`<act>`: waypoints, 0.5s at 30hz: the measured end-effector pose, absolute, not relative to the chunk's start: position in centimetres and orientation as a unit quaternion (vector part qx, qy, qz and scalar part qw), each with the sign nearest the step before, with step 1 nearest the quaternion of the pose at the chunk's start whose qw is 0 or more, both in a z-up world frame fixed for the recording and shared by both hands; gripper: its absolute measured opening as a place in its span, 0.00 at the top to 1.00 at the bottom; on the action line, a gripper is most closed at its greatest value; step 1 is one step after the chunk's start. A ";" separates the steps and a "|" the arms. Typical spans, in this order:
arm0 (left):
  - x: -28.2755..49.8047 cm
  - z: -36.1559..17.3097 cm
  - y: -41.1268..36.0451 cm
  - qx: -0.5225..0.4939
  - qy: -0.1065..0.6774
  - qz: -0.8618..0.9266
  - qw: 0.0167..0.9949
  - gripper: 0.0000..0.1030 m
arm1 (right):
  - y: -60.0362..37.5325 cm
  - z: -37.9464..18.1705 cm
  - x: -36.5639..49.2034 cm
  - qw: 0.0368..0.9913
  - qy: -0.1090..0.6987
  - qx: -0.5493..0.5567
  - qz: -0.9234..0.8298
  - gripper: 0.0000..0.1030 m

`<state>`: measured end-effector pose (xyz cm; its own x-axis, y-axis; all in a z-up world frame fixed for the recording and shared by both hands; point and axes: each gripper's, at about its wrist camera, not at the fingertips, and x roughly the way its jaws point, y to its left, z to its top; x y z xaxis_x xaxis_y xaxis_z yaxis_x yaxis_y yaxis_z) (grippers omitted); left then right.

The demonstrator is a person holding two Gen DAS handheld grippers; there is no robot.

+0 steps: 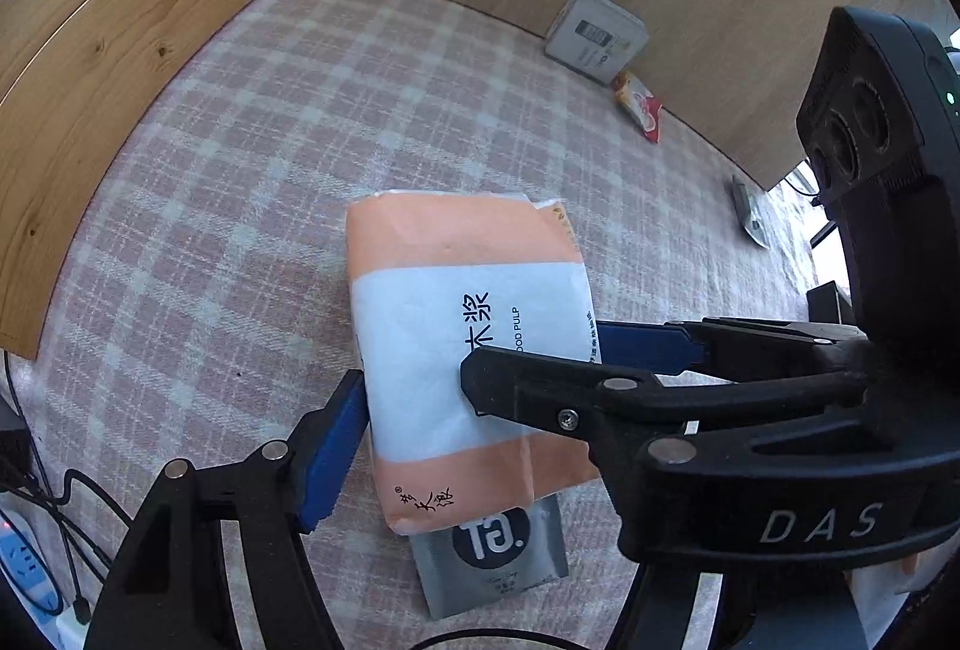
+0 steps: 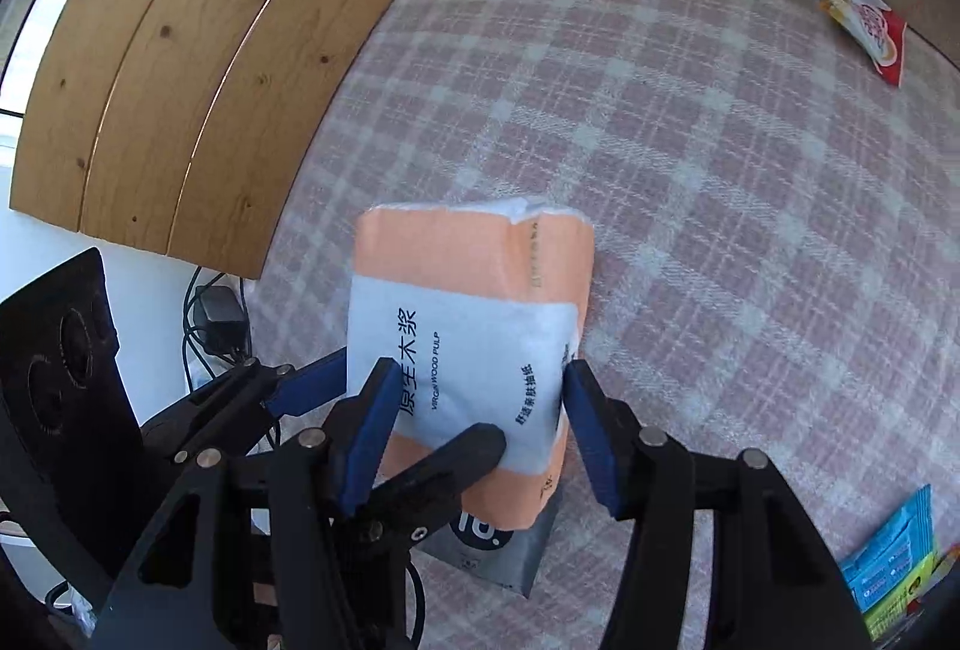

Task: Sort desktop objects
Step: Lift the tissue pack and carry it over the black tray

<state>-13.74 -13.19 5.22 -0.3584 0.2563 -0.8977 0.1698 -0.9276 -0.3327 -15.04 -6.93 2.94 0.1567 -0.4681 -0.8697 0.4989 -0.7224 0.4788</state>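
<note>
An orange and white tissue pack (image 1: 462, 344) is held over the plaid tablecloth, above a grey sachet (image 1: 492, 554). My left gripper (image 1: 480, 380) is shut on the pack, its blue pads pressing both sides. My right gripper (image 2: 480, 410) also grips the same pack (image 2: 474, 326) by its near end, one blue pad on each side. The grey sachet (image 2: 498, 548) lies partly hidden under the pack. In the left wrist view the right gripper's black body (image 1: 720, 410) crosses over the pack.
A white box (image 1: 594, 35) leans on the wooden back wall with a red and yellow snack packet (image 1: 639, 107) beside it. Blue and green packets (image 2: 894, 560) lie at the right. Wooden panels (image 1: 120, 50) bound the left. Cables and a power strip (image 1: 30, 560) sit at the left edge.
</note>
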 end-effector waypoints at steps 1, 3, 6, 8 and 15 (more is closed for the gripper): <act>-13.5 5.7 -12.7 -0.563 -0.185 0.805 0.029 0.34 | -6.4 3.4 -15.0 0.372 0.011 0.660 -0.653 0.46; -13.5 6.8 -11.6 -0.557 -0.178 0.810 0.034 0.35 | -5.4 4.6 -14.9 0.370 0.008 0.652 -0.661 0.46; -13.4 8.6 -9.7 -0.551 -0.162 0.817 0.046 0.35 | -3.3 6.5 -14.7 0.366 0.003 0.640 -0.676 0.46; -13.4 9.9 -8.1 -0.546 -0.149 0.822 0.057 0.34 | -1.6 7.6 -14.6 0.360 -0.003 0.632 -0.686 0.46; -13.8 12.5 -0.8 -0.540 -0.117 0.827 0.106 0.34 | 6.6 10.5 -14.5 0.325 -0.030 0.615 -0.717 0.46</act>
